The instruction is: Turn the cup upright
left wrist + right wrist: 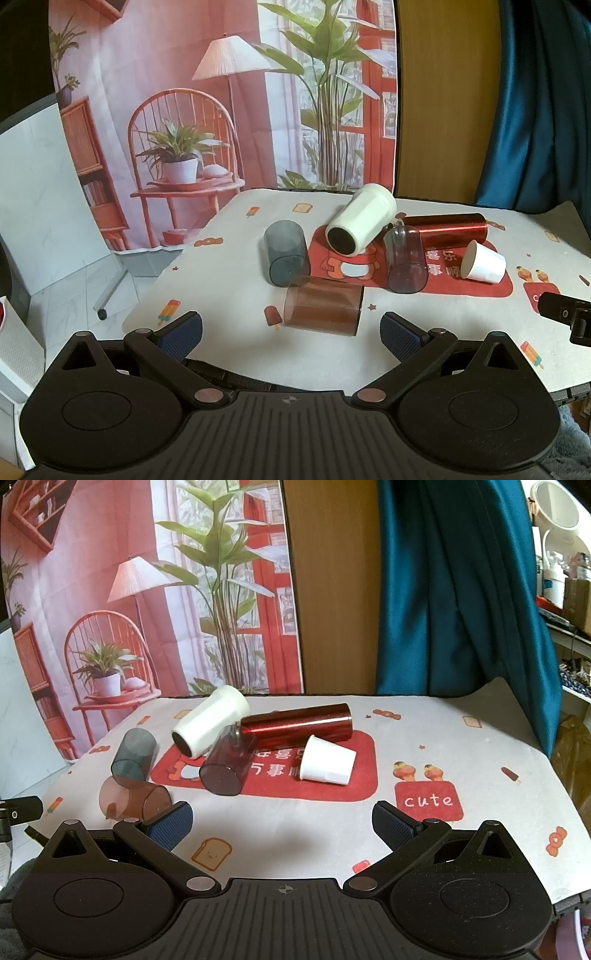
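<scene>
Several cups lie on their sides on the table. A brown see-through cup (322, 307) (135, 798) lies nearest, just beyond my open, empty left gripper (291, 330). Behind it lie a grey see-through cup (287, 253) (133, 753), a dark purple cup (405, 259) (227, 764), a large white cup (360, 224) (208, 726), a red metallic cylinder (448, 230) (299, 725) and a small white paper cup (482, 262) (327, 760). My right gripper (282, 821) is open and empty, over bare cloth in front of the red mat.
A red mat (417, 275) (280, 782) lies under most cups on a white patterned tablecloth (229, 280) (461, 738). A printed backdrop and blue curtain (461, 590) stand behind the table. The right gripper's tip (565, 317) shows at the right edge of the left wrist view.
</scene>
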The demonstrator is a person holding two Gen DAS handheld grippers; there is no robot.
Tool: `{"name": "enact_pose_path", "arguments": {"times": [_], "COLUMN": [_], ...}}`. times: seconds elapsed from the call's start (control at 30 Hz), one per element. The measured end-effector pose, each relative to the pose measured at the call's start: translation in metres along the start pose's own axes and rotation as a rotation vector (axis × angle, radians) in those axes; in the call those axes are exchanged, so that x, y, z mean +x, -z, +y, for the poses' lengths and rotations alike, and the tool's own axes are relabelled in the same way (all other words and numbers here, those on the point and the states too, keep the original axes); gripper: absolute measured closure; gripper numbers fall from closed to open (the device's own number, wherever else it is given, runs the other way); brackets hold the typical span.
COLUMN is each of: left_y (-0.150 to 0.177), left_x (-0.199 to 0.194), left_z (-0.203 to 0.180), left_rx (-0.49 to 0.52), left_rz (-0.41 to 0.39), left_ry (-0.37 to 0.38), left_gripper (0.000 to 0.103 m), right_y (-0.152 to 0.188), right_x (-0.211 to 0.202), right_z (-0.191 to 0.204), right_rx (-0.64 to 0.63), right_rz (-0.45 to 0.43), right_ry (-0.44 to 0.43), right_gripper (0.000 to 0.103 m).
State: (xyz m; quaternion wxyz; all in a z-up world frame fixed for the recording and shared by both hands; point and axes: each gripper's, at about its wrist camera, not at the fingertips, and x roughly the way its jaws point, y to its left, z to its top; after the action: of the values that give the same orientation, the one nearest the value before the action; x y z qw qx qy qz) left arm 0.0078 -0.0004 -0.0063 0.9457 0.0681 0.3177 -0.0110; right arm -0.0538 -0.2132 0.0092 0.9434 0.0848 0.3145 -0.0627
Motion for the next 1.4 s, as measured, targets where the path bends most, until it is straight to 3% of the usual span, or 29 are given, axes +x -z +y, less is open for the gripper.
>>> {"name": "enact_pose_path", "arguments": {"times": [1.4], "left_y": [0.0036], "left_x": [0.0011], "left_z": [-0.0013], "left_rx": [-0.002], "left_rz": [0.014], "left_ry": [0.005], "left_gripper": [0.0], "right_y": [0.0009], "right_x": [0.0026], "right_z": [0.0], "right_rx": [0.002], "right_rz": [0.009], "right_ry": [0.0], "right_gripper": [0.0]}}
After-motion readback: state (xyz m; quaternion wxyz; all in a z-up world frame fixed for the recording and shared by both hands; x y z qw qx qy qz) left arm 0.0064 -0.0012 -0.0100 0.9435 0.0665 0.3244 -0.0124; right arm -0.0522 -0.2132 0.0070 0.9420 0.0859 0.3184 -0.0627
